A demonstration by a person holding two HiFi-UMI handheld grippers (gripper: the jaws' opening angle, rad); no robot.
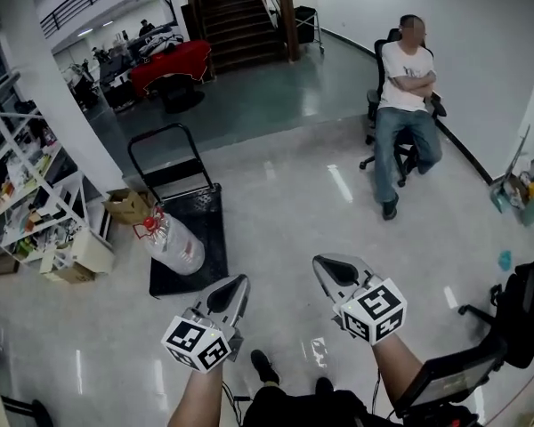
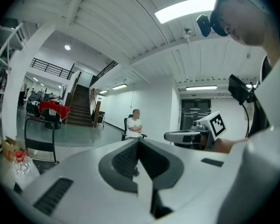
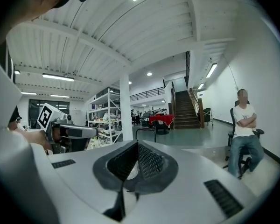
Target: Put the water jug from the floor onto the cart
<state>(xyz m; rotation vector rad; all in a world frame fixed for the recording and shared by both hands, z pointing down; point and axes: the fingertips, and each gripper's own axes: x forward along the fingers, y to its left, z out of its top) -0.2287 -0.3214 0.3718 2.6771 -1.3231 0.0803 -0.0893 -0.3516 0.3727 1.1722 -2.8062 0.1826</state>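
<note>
Head camera looks down; both gripper cameras share the seated person (image 3: 243, 125)

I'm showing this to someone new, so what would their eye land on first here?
Nearest the camera, the left claw and right claw point forward, both shut and empty. Beyond them a clear, red-capped water jug lies on its side at the left edge of the black cart. At upper right a person sits in an office chair, arms crossed.
</note>
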